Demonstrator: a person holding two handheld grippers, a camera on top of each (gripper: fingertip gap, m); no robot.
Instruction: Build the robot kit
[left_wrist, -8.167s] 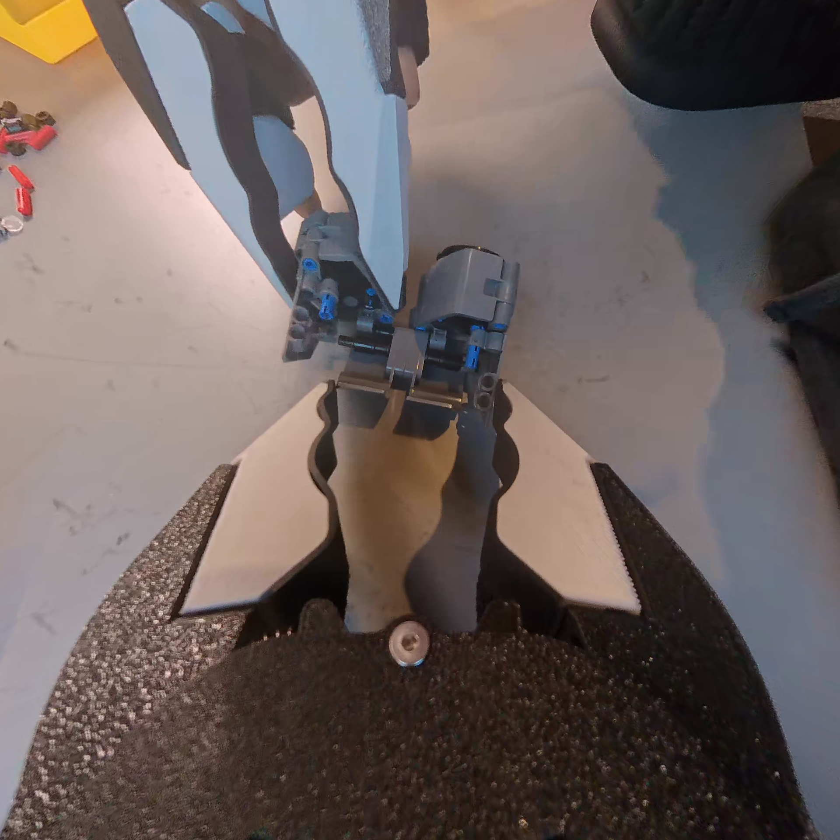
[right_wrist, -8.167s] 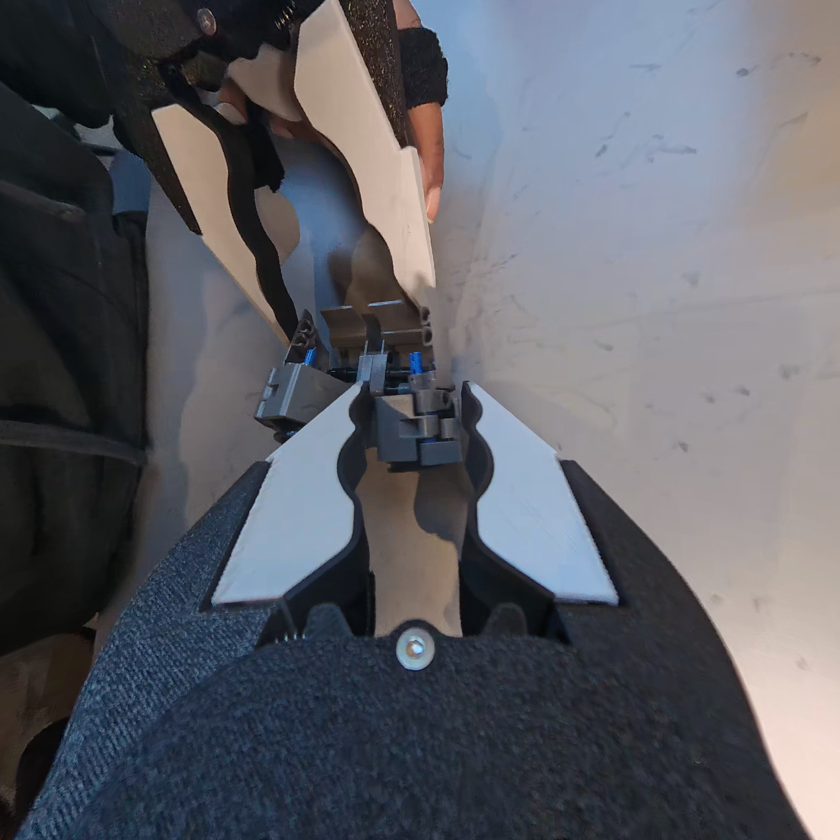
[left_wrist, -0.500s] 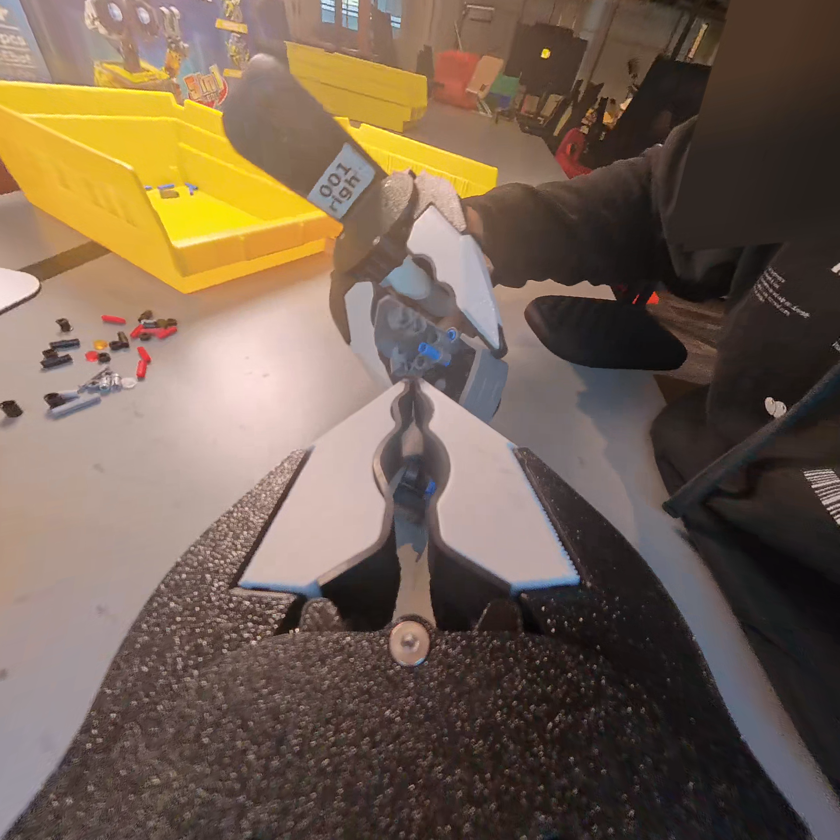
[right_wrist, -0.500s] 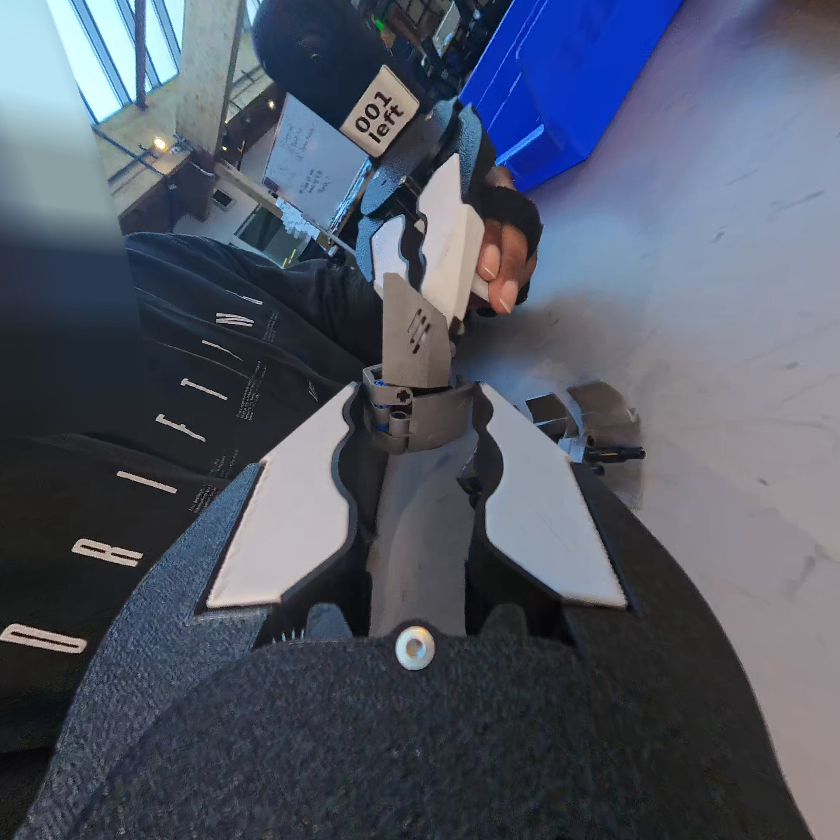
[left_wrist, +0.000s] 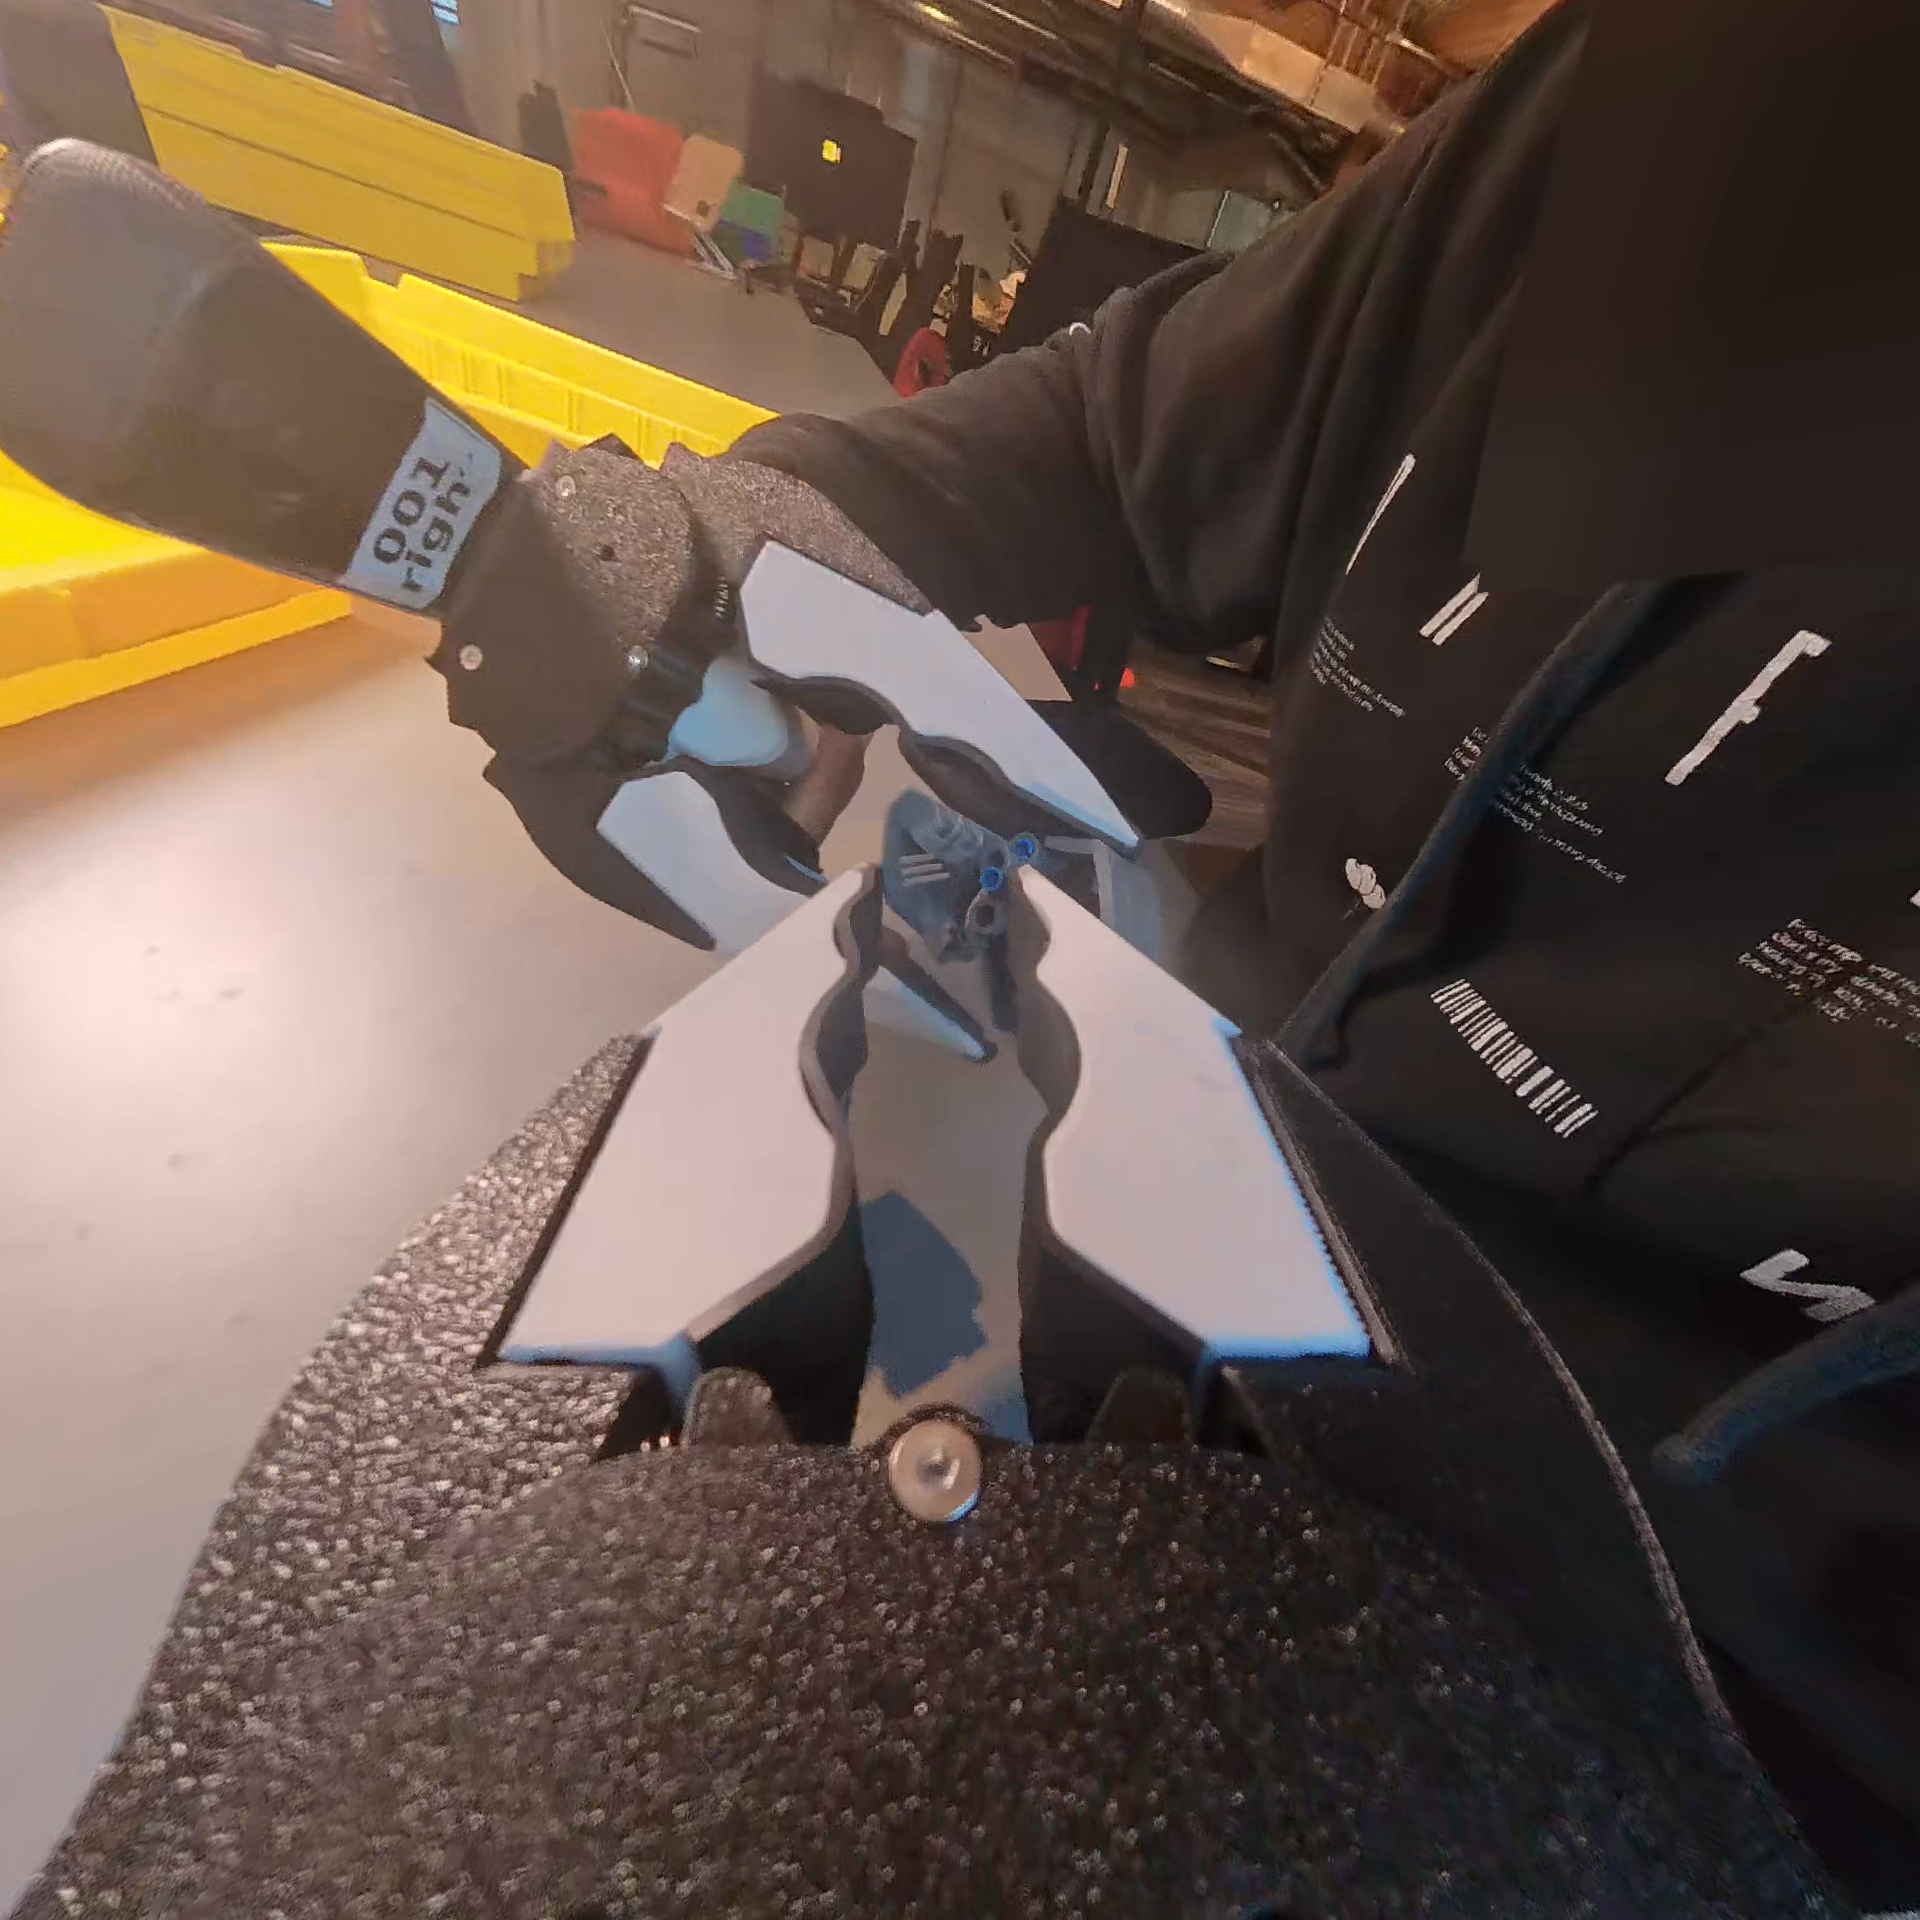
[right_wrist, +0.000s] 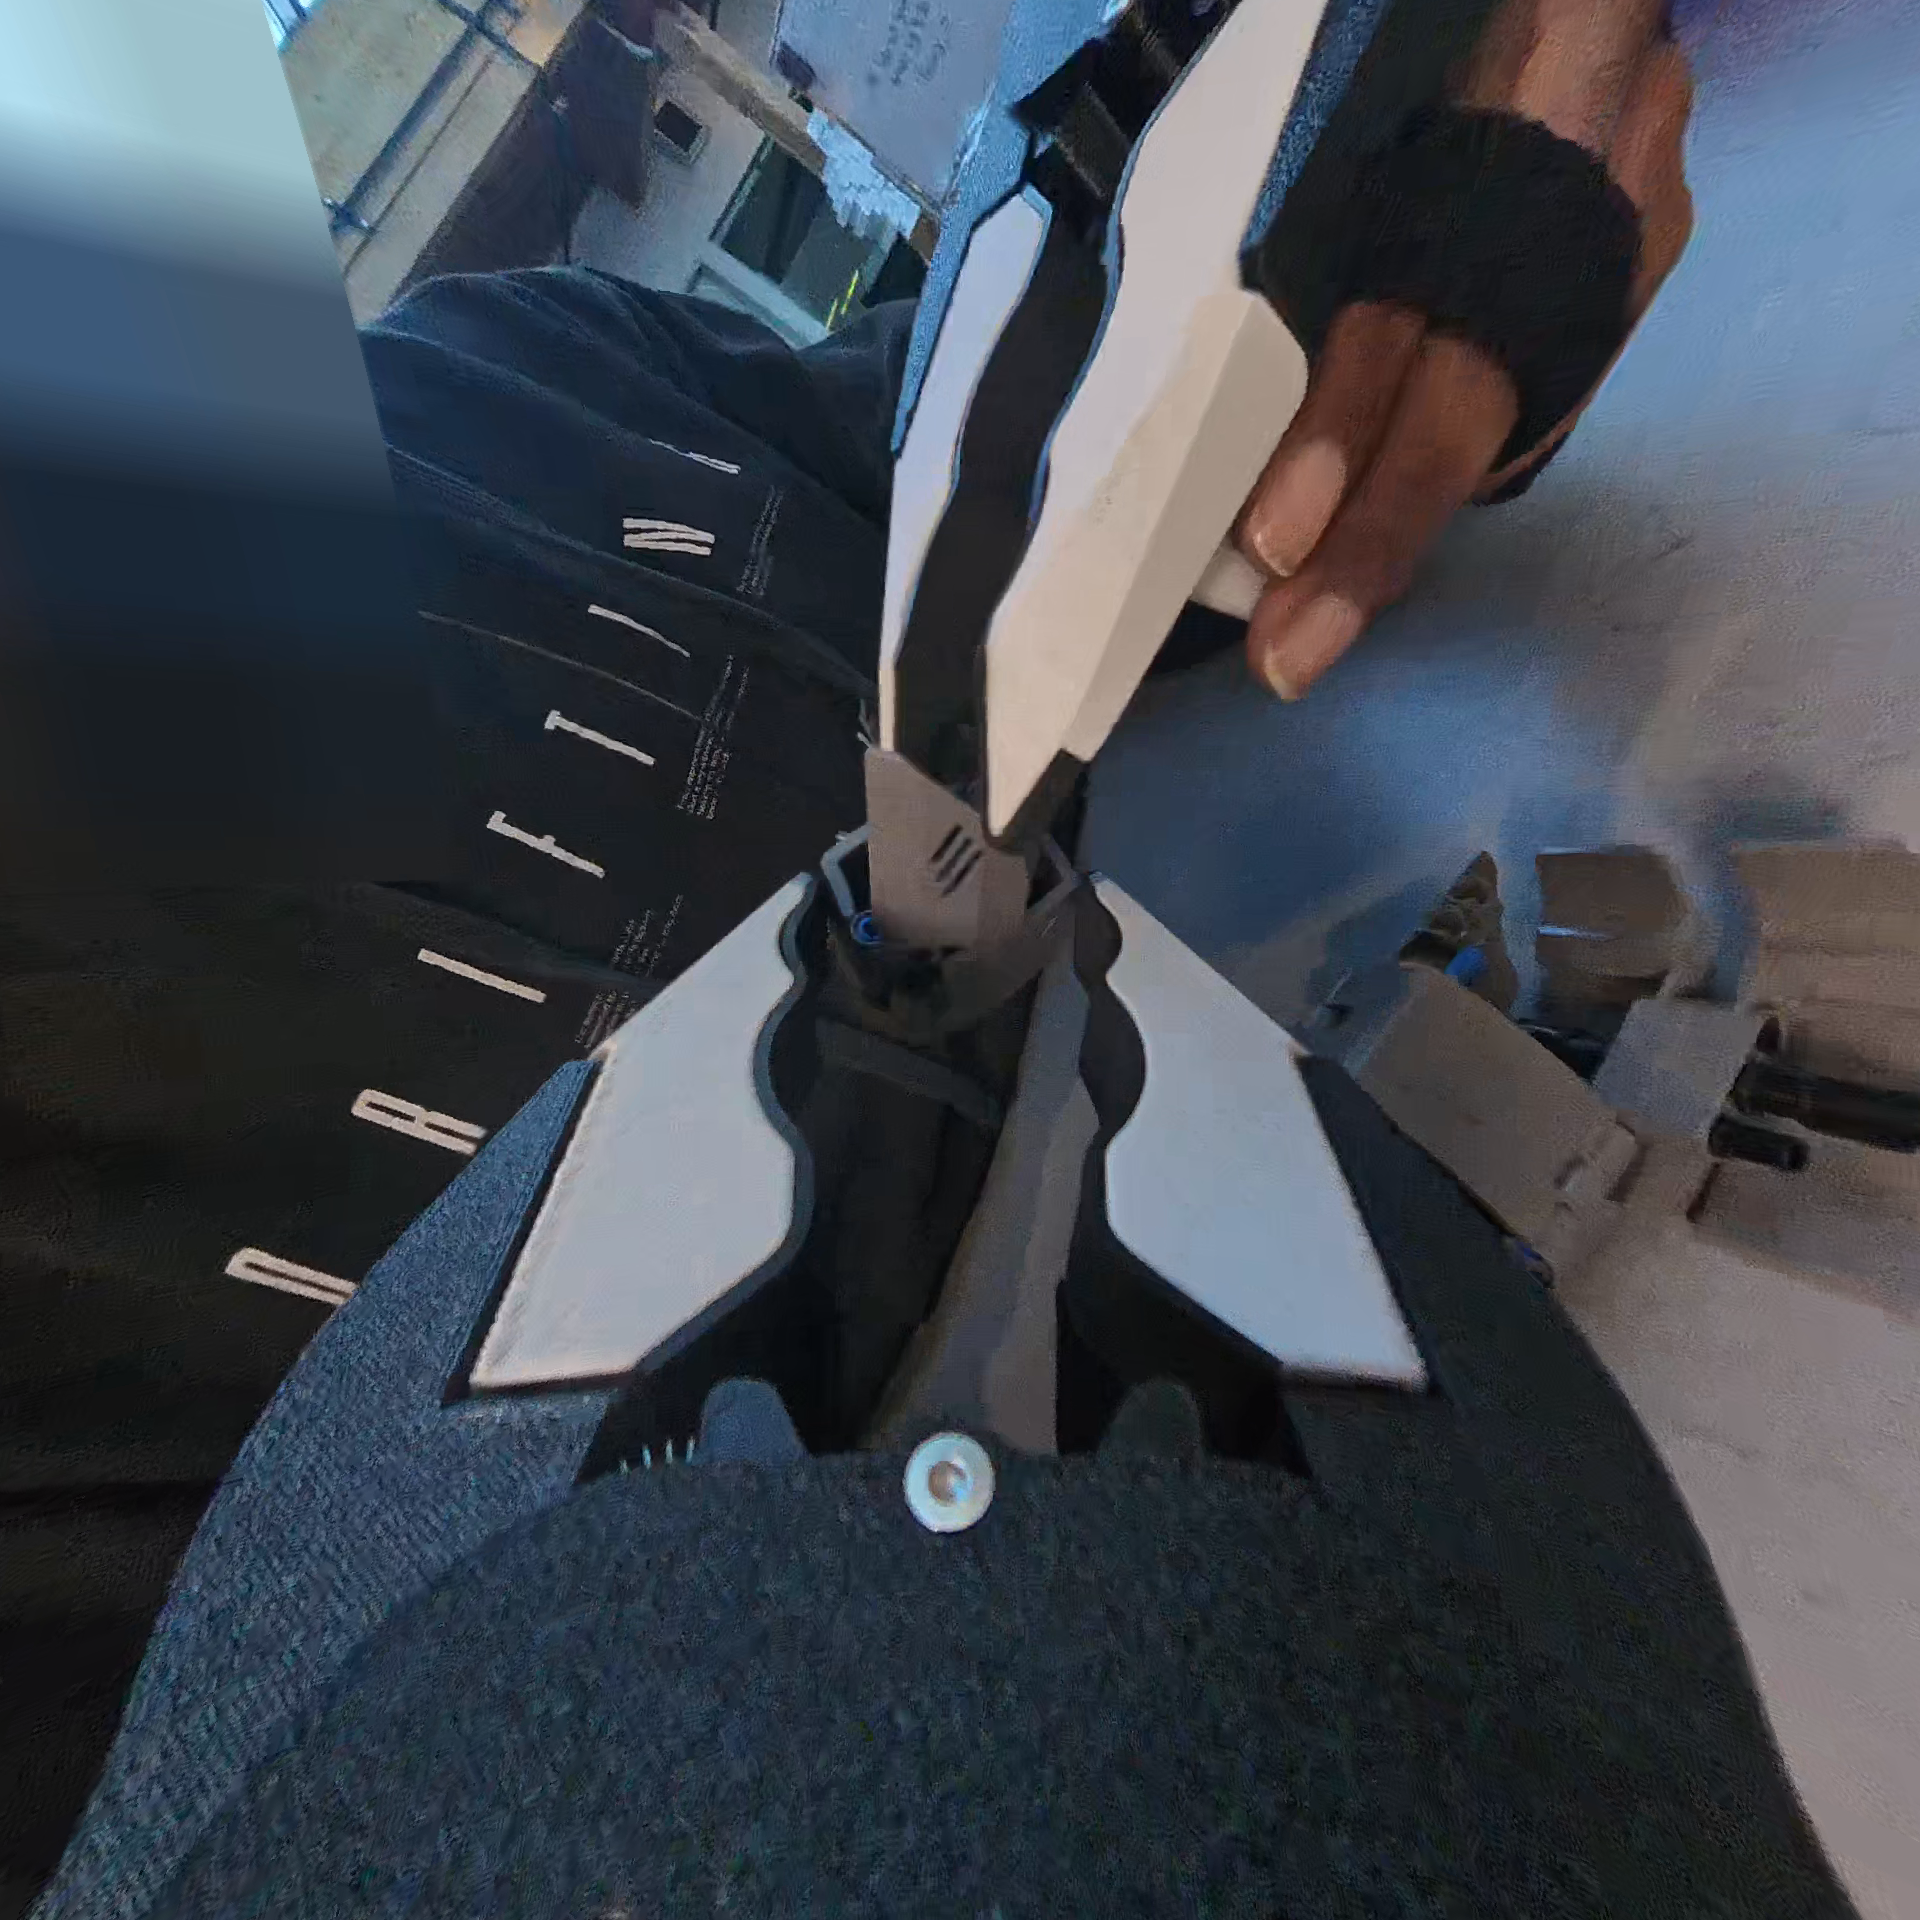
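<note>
two grippers meet on one grey build

the right gripper (right_wrist: 951, 914) pinches a small grey brick assembly (right_wrist: 935, 977) between its tips, blue pins (left_wrist: 1003, 862) showing at one side. the left gripper (left_wrist: 945, 914) comes in from the opposite side and pinches a flat grey panel (right_wrist: 930, 852) with three slots, whose lower end sits down among the assembly's parts. both tools hang above the table (left_wrist: 260, 883), tips nearly touching. held from two sides like this, each part likely steadies the other; that is a judgement. whether the panel is seated cannot be told, as blur and the fingers hide the joint. more grey parts (right_wrist: 1610, 1039) lie on the table just beside the right gripper. a yellow bin (left_wrist: 125, 603) sits well apart behind.
</note>
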